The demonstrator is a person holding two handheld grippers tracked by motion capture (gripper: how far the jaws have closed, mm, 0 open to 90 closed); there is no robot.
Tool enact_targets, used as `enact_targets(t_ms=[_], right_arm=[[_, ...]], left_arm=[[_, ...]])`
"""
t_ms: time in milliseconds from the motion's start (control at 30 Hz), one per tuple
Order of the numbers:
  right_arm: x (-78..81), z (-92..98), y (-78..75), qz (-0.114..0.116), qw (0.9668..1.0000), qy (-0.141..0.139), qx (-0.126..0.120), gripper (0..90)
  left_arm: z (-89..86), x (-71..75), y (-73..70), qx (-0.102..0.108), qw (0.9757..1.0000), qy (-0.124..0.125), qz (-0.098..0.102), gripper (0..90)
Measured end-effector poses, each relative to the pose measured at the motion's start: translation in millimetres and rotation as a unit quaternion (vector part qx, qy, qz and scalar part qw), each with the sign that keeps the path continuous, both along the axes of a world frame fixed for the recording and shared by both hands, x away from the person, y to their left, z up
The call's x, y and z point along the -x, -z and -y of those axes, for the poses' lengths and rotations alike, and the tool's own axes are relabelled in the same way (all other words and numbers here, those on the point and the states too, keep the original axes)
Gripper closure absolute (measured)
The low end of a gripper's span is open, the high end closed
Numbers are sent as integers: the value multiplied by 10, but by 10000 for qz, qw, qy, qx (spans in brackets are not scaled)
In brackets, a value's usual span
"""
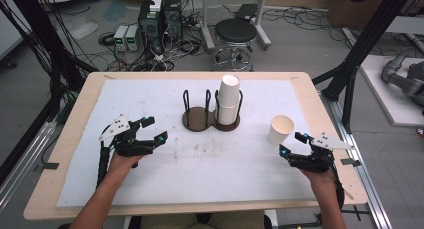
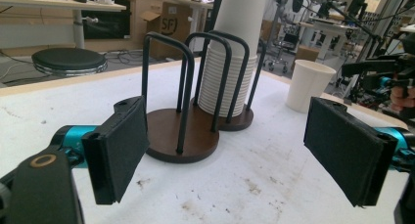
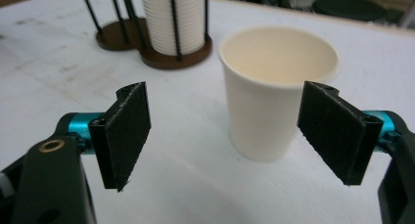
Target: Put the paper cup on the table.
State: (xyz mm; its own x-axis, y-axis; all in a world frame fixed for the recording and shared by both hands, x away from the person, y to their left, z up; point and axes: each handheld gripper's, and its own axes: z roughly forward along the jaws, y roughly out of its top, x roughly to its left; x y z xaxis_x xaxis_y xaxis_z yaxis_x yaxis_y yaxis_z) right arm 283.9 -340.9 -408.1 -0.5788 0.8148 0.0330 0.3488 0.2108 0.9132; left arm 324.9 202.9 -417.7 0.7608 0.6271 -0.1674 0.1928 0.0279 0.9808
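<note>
**One cup set apart, both grippers wide open**

A single paper cup [image 1: 280, 129] is seen upright on the white tabletop [image 1: 150, 99], just in front of the right gripper [image 1: 292, 144]. Its fingers [image 3: 128, 133] are spread wide and nothing is held; the cup is not touched. The left gripper [image 1: 152, 129] is also held wide open and empty. Between the two, farther back, a wire cup holder [image 1: 210, 111] is placed, with a tall stack of cups [image 1: 228, 100] in its right side. A round stool [image 1: 235, 31] is seen behind the tabletop.

Each black claw [image 1: 298, 144] has flat dark pads, teal fittings, a brass ring and a grey plate.
</note>
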Motion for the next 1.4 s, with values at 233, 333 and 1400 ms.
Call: enact_targets(t_ms=[233, 333, 1400], right_arm=[[40, -251, -106, 145, 9989, -431, 103, 204], [39, -290, -115, 171, 9985, -504, 122, 204], [91, -330, -166, 311, 9981, -514, 134, 204]], left_arm=[[10, 13, -10, 3, 9999, 57, 85, 168], [2, 15, -5, -13, 9999, 66, 82, 168], [-29, 150, -48, -63, 9996, 143, 220, 169]])
